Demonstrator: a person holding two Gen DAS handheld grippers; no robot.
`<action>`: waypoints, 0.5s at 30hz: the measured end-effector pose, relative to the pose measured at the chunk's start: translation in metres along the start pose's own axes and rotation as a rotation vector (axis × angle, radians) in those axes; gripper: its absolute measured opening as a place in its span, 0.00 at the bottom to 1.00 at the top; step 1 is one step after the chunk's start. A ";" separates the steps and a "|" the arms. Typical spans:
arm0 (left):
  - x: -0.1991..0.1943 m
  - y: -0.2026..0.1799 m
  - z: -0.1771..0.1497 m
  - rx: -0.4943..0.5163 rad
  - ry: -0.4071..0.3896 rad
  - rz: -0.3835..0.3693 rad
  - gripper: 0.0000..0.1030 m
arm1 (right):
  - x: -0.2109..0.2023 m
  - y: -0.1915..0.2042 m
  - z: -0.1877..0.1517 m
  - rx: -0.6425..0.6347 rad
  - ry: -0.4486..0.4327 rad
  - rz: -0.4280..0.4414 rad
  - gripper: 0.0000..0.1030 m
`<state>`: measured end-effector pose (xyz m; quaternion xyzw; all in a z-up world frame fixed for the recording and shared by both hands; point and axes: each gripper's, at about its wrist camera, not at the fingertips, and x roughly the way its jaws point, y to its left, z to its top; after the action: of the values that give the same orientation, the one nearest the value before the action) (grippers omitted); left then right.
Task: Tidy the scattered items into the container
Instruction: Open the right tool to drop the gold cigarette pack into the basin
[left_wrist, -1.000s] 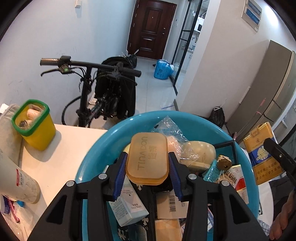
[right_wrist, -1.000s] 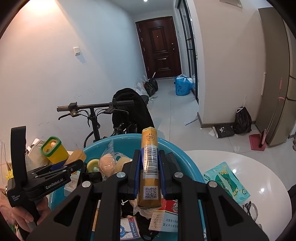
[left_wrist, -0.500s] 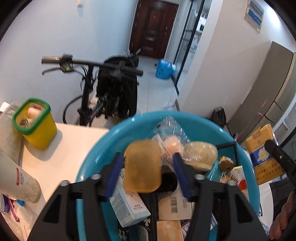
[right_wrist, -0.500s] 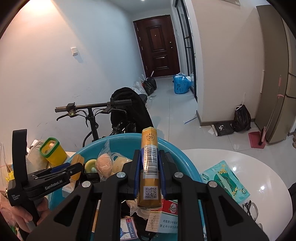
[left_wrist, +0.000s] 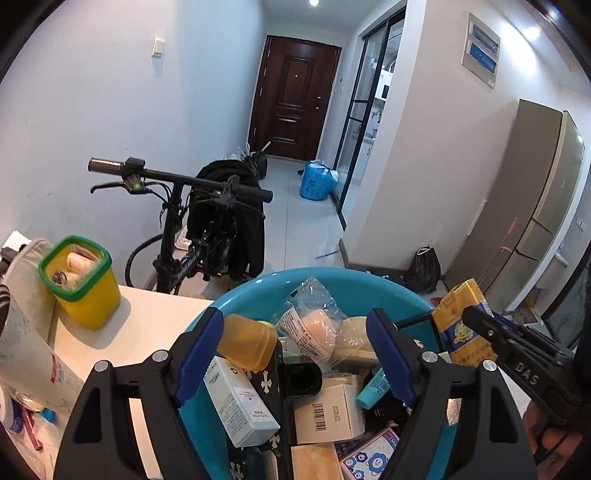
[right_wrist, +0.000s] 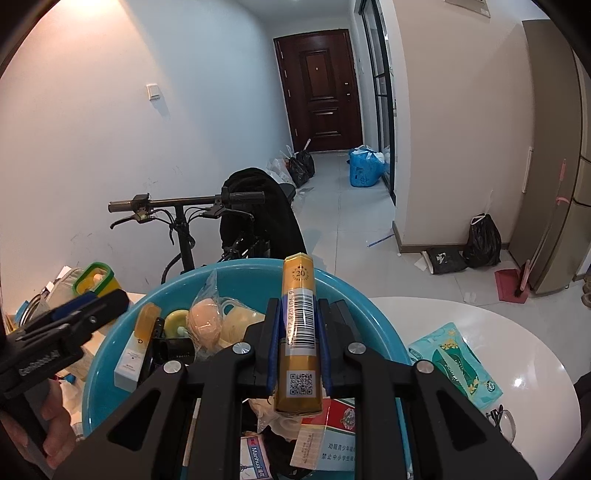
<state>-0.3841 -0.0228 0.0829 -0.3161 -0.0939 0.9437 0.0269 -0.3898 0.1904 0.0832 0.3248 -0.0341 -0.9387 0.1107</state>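
A blue basin full of small items sits on the white table; it also shows in the right wrist view. My left gripper is open above the basin. The orange soap case lies in the basin against the left pad, on a white box. My right gripper is shut on a gold cigarette pack, held over the basin's right side. That pack and the right gripper also show at the right of the left wrist view.
A yellow tub with a green rim stands on the table left of the basin, beside a white bottle. A teal tissue pack and glasses lie right of it. A bicycle stands behind the table.
My left gripper opened and let the orange soap case drop into the basin, then lifted slightly. My right gripper keeps its hold on the gold pack and has drifted a little.
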 end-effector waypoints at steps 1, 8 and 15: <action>0.000 0.001 0.000 -0.003 0.000 -0.001 0.79 | 0.001 0.000 0.000 -0.001 -0.002 -0.006 0.17; 0.001 0.004 0.001 -0.022 0.013 -0.008 0.79 | 0.013 0.001 -0.003 -0.026 -0.020 -0.050 0.17; 0.003 0.001 -0.001 0.004 0.022 -0.005 0.79 | 0.020 0.000 -0.004 -0.036 0.004 -0.042 0.17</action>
<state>-0.3855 -0.0230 0.0802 -0.3264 -0.0924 0.9402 0.0309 -0.4021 0.1861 0.0679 0.3254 -0.0102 -0.9406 0.0968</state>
